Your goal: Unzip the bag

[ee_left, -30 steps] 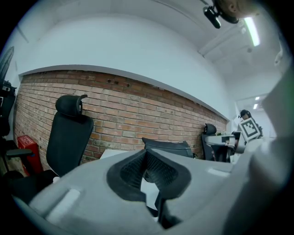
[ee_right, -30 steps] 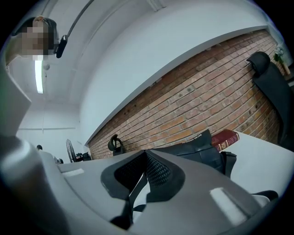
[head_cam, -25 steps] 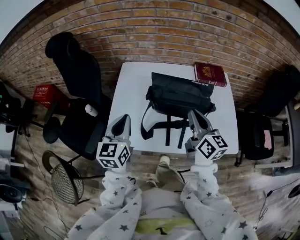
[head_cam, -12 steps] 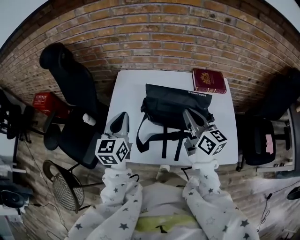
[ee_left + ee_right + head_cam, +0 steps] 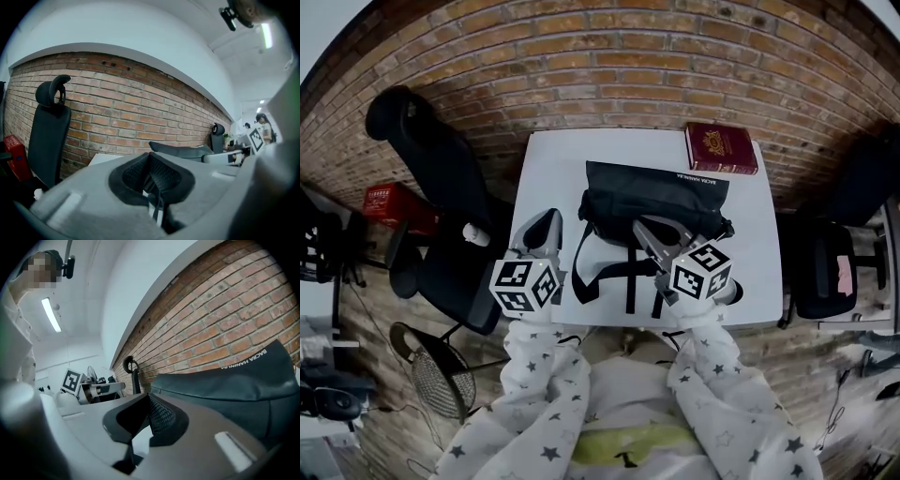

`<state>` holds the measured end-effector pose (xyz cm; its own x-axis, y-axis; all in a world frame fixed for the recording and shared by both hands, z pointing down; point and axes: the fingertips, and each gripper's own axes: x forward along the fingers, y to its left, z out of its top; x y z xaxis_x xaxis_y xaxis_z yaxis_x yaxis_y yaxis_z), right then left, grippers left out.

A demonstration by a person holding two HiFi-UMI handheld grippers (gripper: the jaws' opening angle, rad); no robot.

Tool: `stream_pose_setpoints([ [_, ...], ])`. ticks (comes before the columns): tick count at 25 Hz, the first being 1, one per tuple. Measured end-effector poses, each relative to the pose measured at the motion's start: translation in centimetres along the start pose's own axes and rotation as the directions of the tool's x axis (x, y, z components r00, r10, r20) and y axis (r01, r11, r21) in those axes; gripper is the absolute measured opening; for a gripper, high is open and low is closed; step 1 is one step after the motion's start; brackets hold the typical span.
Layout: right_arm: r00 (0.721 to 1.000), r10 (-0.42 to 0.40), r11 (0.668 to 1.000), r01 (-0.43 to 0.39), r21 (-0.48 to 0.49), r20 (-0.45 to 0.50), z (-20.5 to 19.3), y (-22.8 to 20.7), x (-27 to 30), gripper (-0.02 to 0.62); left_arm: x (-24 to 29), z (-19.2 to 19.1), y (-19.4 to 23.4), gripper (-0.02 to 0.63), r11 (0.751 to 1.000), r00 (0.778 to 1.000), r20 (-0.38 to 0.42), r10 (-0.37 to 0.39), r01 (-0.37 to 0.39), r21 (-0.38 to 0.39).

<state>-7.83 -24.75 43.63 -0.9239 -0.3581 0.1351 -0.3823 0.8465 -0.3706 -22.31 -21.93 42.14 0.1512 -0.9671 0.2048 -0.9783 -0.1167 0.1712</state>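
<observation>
A black bag (image 5: 654,199) lies on the white table (image 5: 553,159), its straps (image 5: 602,274) trailing to the front edge. My right gripper (image 5: 639,226) is shut and empty. It points up-left at the bag's front, low over the straps; whether it touches the bag I cannot tell. My left gripper (image 5: 549,218), also shut and empty, hovers over the table left of the bag, apart from it. The right gripper view has the bag (image 5: 234,380) close behind shut jaws. In the left gripper view the bag (image 5: 180,149) lies beyond them.
A red book (image 5: 720,148) lies at the table's far right corner, behind the bag. A black office chair (image 5: 431,159) stands left of the table and another chair (image 5: 825,272) to the right. A brick wall (image 5: 609,66) runs behind. A red box (image 5: 389,202) sits on the floor.
My right gripper has swung its tip leftward and come lower across the bag's front. The left gripper has edged forward beside the bag. Both stayed shut.
</observation>
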Motion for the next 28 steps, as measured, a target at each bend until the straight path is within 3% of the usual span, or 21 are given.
stream_pose_setpoints([
  [6,0.999,-0.026,0.999,0.027,0.037,-0.040,-1.8,0.5,2.5,0.018,2.3,-0.3,0.0,0.017,0.996,0.994,-0.063,-0.090,0.090,0.000],
  [12,0.994,-0.032,0.998,0.037,0.046,-0.103,-4.4,1.0,4.7,0.081,4.7,-0.8,-0.4,0.041,0.981,0.976,-0.110,-0.190,0.193,0.014],
  [21,0.977,-0.084,0.996,0.083,-0.011,-0.196,-8.0,0.8,7.1,0.107,7.8,-1.8,-1.9,0.123,0.940,0.928,-0.157,-0.337,0.341,-0.001],
  [28,0.959,-0.184,0.982,0.167,-0.093,-0.215,-9.4,0.7,8.2,0.103,8.7,-3.1,-3.0,0.152,0.904,0.885,-0.198,-0.421,0.428,-0.008],
])
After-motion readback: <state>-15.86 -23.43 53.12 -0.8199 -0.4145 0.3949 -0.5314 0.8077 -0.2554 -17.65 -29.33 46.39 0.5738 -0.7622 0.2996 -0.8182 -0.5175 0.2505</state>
